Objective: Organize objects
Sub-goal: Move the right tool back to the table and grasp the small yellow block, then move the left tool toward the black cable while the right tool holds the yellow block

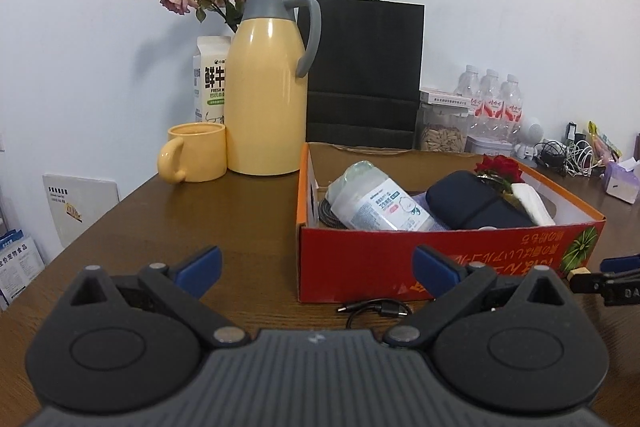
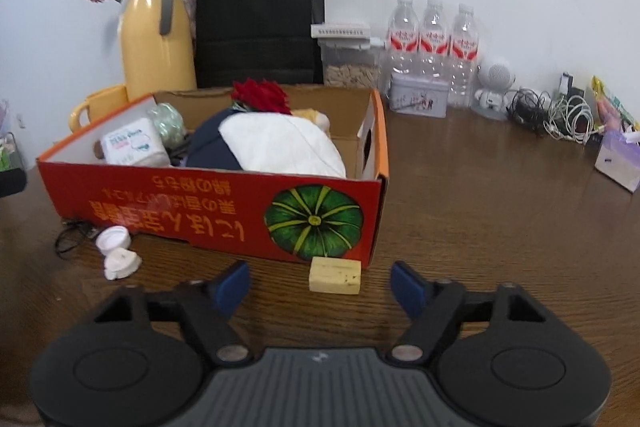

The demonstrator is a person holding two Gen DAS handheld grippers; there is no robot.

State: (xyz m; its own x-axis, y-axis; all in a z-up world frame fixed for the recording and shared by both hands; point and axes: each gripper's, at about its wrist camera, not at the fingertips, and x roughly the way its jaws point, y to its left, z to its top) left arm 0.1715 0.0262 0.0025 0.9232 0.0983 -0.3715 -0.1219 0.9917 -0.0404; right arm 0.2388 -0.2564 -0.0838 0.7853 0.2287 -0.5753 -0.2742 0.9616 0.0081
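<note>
A red cardboard box [image 1: 440,247] [image 2: 200,203] stands on the brown table. It holds a wipes pack [image 1: 380,203], a dark pouch [image 1: 472,203], a white cloth [image 2: 280,143] and a red rose [image 2: 262,95]. My left gripper [image 1: 316,267] is open and empty, just before the box's near wall. A black cable [image 1: 376,309] lies on the table between its fingers. My right gripper [image 2: 320,283] is open, with a small yellow block [image 2: 335,275] on the table between its fingertips. A white cap and small white piece [image 2: 118,251] lie left of it. The right gripper's tip shows at the left wrist view's right edge [image 1: 616,275].
A yellow jug [image 1: 266,83] with dried flowers, a yellow mug [image 1: 192,153], a milk carton [image 1: 210,75] and a black paper bag [image 1: 364,75] stand behind the box. Water bottles [image 2: 432,43], a seed jar [image 2: 350,63], a tin [image 2: 418,95] and tangled cables [image 2: 560,115] line the back right.
</note>
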